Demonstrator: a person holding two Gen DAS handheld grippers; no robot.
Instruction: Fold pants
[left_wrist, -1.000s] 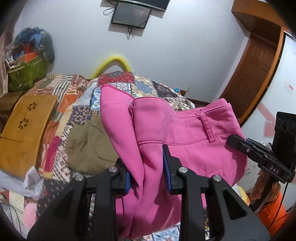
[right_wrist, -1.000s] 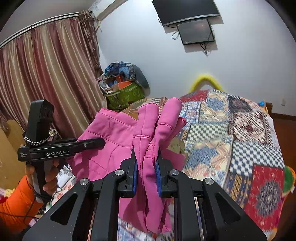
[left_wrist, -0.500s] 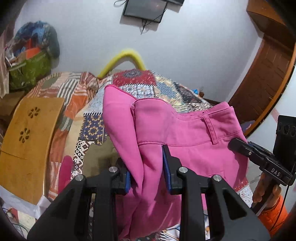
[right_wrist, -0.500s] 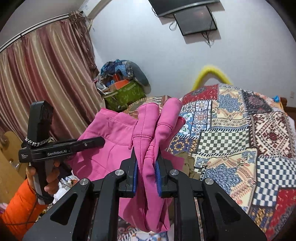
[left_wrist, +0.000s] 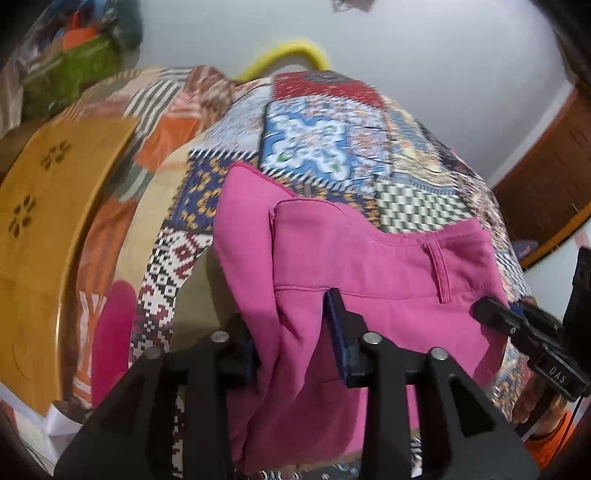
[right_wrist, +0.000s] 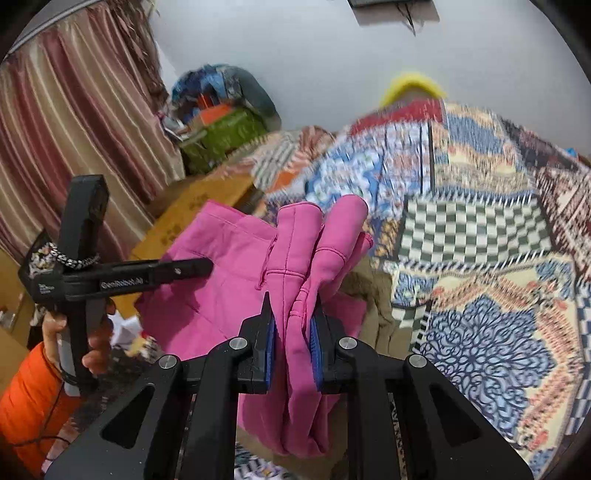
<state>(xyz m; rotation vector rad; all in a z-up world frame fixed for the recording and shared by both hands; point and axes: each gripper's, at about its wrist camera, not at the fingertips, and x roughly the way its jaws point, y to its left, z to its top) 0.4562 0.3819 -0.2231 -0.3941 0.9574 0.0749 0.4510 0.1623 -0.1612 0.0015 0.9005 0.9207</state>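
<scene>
Both grippers came lower since earlier frames, so patchwork quilt (right_wrist: 480, 229) fills more of each view. Left gripper (left_wrist: 295, 332) jaws are opening, w/ pink pants (left_wrist: 369, 273) waistband fabric between them, right pad looks off the cloth. Right gripper (right_wrist: 291, 354) is clamped tight on bunched pants (right_wrist: 295, 280) fabric. Pants hang between the two grippers, above near part of quilt.
</scene>
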